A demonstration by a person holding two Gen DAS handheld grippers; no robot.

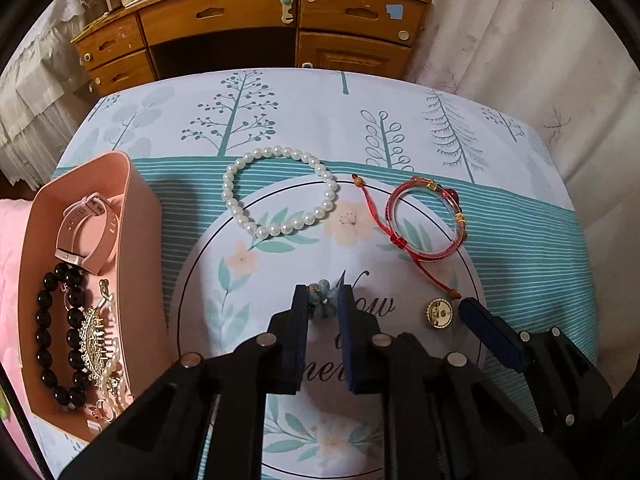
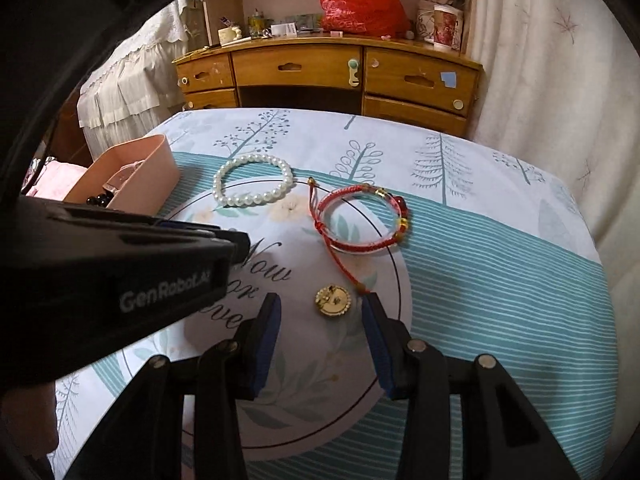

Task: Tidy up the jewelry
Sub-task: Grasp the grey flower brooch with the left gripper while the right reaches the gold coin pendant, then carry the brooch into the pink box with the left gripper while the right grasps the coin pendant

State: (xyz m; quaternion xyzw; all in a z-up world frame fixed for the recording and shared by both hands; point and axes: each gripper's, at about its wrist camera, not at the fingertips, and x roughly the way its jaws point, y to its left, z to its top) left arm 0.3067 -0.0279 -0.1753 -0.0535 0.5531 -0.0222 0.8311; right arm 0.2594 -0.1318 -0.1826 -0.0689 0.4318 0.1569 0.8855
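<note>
A small teal flower-shaped charm (image 1: 320, 300), its glossy petals set round a pale centre, sits pinched between the dark blue pads of the left gripper (image 1: 323, 307), whose two fingers have closed to a narrow gap on either side of it low over the printed tablecloth (image 1: 520, 240). The left gripper reaches forward and level, its black linkage filling the lower part of its own view. To the right of it, the right gripper (image 2: 320, 320) hangs close above the cloth with its jaws spread wide, and a round gold brooch (image 2: 335, 301) with a scalloped edge lies on the cloth between the fingertips, nearer the right one, touching neither. Just ahead of the right fingertip lies the beaded tail of a red cord bracelet (image 2: 360, 220), a woven red loop with gold and red beads, resting flat farther forward. Ahead and to the left of the right gripper's jaws, and straight ahead of the left gripper's, a white pearl bracelet (image 1: 280, 192) lies in an open ring on the cloth. Well to the left of the left gripper's jaws stands a pink tray (image 1: 140, 200) holding a pink watch (image 1: 86, 232), a black bead bracelet (image 1: 60, 340) and a tangle of gold pieces. A wooden desk (image 1: 256, 20) stands beyond the table's far edge.
</note>
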